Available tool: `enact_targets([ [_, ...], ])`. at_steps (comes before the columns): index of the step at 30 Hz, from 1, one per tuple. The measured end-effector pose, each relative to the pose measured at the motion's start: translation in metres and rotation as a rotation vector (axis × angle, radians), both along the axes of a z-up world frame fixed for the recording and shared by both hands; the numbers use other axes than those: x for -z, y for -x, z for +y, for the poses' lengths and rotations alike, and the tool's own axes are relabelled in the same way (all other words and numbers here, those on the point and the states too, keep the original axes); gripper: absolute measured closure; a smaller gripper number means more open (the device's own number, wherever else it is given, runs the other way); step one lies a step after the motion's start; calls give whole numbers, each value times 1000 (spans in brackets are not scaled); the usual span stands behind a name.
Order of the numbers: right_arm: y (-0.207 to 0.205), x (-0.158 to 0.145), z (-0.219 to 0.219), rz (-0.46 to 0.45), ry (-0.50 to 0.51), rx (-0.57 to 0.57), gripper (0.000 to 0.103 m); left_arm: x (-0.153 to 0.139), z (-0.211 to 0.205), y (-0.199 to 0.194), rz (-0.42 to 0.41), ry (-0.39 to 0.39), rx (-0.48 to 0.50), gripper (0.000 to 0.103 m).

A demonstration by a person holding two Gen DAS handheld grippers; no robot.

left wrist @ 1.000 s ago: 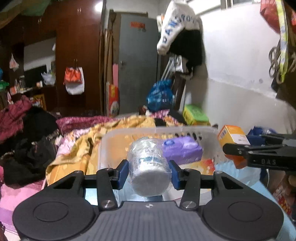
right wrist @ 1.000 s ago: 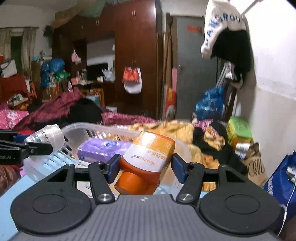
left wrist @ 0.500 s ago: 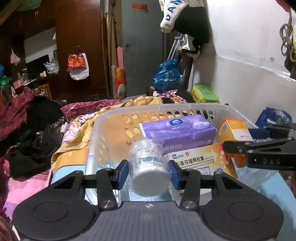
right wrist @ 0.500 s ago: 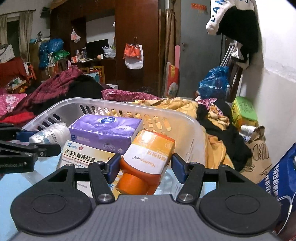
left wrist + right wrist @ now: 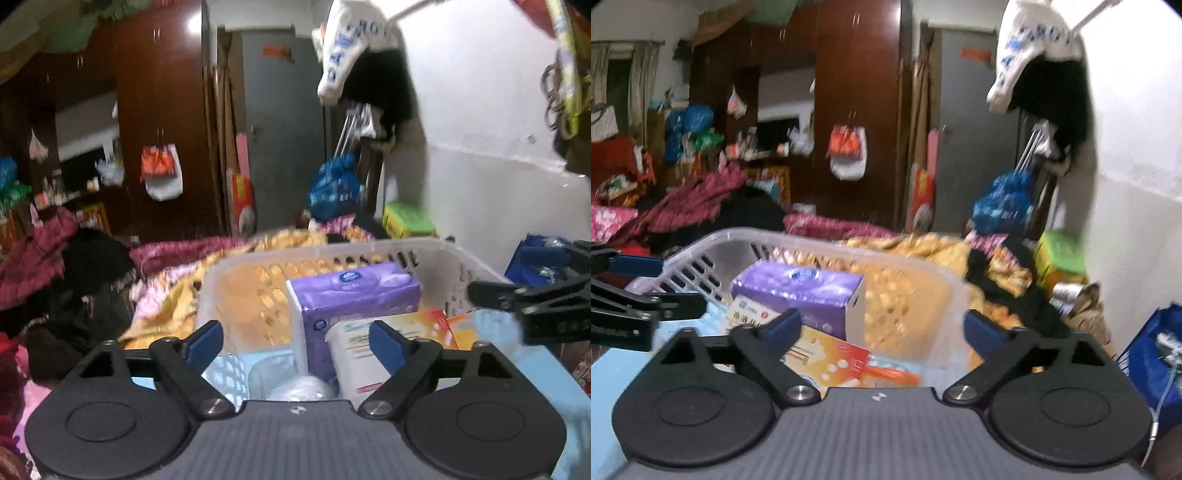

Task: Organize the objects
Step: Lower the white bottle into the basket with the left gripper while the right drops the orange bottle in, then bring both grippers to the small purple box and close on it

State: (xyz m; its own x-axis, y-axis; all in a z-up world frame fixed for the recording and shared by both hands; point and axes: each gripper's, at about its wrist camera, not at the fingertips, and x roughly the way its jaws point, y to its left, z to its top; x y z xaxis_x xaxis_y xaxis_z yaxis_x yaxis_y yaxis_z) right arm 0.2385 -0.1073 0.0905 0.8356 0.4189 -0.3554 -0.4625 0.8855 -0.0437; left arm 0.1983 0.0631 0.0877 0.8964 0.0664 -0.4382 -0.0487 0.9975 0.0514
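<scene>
In the clear basket (image 5: 458, 258), the wrapped white bottle (image 5: 301, 387) lies low between the left gripper (image 5: 295, 341) and its opening jaws, untouched. The purple tissue pack (image 5: 351, 291) lies lengthwise, rightward. The right gripper (image 5: 882, 328) jaws are opening over the orange box (image 5: 831, 354).

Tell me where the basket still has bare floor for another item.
Free: the basket floor left of the purple tissue pack, up to the left wall, seen from the left wrist; the white bottle lies at its near end. Crowded: the right half, with the medicine box and orange bottle. Both claws, left and right, are opening, nothing between them.
</scene>
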Motion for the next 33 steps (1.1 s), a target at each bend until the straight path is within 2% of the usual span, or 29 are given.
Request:
enact_targets([
  [3,36,11,-28,-33,-89,-21,0,10,3,38,-49,-3,23,9],
  [8,85,65,-69,33,-211,-22,0,53,16,97,-71,14,15,9],
  [12,114,102,-87,78,-273,7,0,79,31,112,-43,85,-8,9],
  [15,130,112,-90,97,-344,4,0,90,35,114,-41,104,-14,9],
  [20,167,109,-51,-47,-273,-65,0,99,36,107,-18,104,-22,9],
  [26,188,121,-8,-47,-209,-220,8,103,36,102,-15,76,-44,9],
  [29,197,124,13,-76,-146,-264,8,104,34,95,-11,61,-60,9],
  [33,196,133,35,-60,-68,-303,11,105,30,86,22,29,-70,9],
])
